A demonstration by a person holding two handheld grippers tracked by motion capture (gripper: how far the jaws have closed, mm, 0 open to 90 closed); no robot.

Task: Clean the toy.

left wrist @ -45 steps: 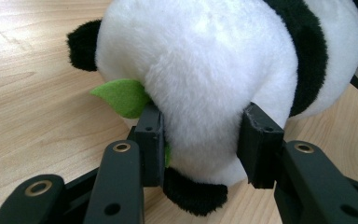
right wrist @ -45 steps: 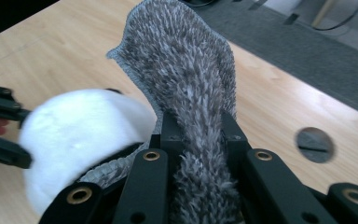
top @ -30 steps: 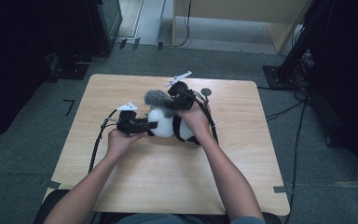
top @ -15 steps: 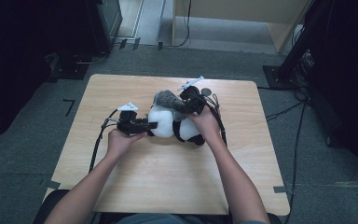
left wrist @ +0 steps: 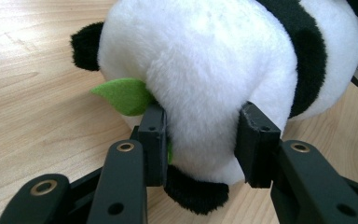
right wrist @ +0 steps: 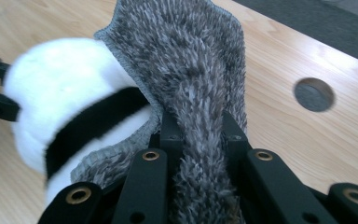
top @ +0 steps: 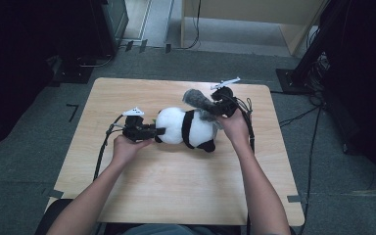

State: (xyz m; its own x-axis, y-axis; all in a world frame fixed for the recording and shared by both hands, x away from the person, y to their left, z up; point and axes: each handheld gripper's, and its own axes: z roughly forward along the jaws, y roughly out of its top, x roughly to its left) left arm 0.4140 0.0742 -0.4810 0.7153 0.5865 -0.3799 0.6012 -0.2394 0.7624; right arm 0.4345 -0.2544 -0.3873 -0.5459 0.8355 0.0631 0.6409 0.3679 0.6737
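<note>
You're mid-wipe: left gripper (top: 149, 131) jaws clamped on the plush panda (top: 186, 128) mid-frame, right gripper (top: 219, 105) jaws pinching the grey cloth (top: 196, 99); next, drag the cloth across its fur.

The plush panda (top: 186, 128) lies mid-table (top: 176, 196), the cloth (top: 198, 100) just behind its right end

Left gripper (top: 152, 131): lying level, pointing right, fingers (left wrist: 153, 135) clamping white plush. Left forearm reaching in from lower left. Right gripper (top: 214, 104): angled toward the far left, fingers (right wrist: 170, 135) pinching grey cloth. Right forearm extending from bottom centre, hand (top: 235, 125) wrapping the gripper body.
</note>
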